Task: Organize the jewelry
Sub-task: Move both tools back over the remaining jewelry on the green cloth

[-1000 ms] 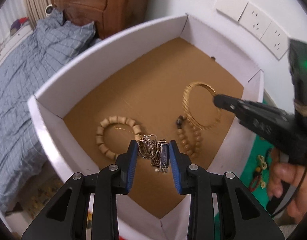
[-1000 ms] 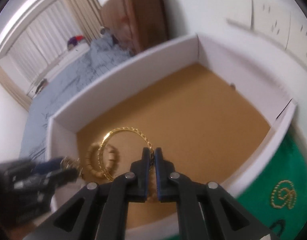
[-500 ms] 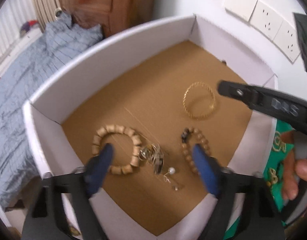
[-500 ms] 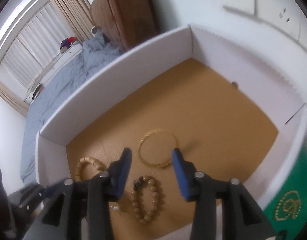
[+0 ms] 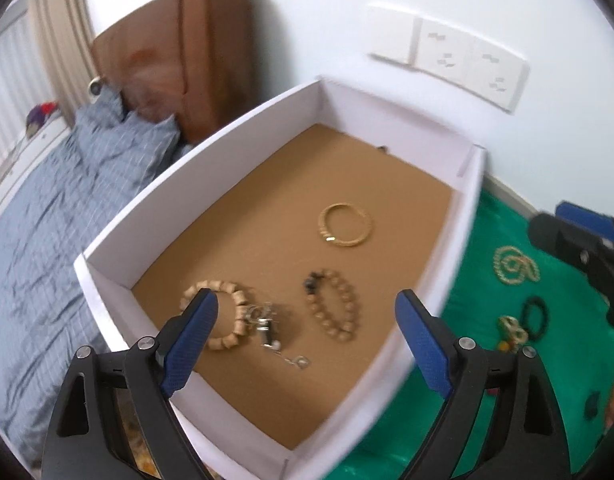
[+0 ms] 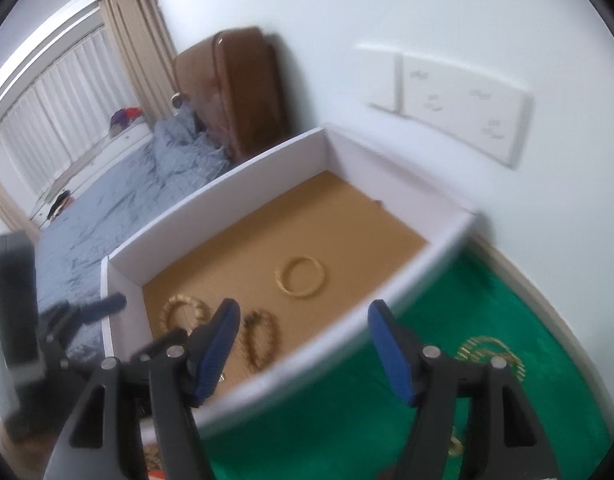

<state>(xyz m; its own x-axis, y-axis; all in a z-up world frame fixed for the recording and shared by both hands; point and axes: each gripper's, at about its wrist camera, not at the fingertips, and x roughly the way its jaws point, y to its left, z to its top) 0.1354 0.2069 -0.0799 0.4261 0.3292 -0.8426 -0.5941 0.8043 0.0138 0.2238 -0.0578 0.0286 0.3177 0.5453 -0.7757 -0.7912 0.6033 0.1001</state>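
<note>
Inside the box (image 5: 107, 240), near its front wall: gold bangle (image 5: 345, 225) mid-floor, round-bead bracelet (image 5: 334, 309) and block-bead bracelet (image 5: 223, 316) closer, silver chain (image 5: 267, 328) between them. Above, left gripper (image 5: 305, 330) spread wide, empty, just opened. Right gripper (image 6: 303, 344) over the box's right rim, also empty, jaws just widening. More jewelry on green cloth (image 5: 487, 264).

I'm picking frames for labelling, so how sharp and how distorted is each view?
Left wrist view: fairly sharp at the gold bangle and bead bracelet, with the box smeared along its near wall; fisheye bends the walls. Right wrist view: motion-blurred throughout, bangle soft, box rim streaked, dark corners.
</note>
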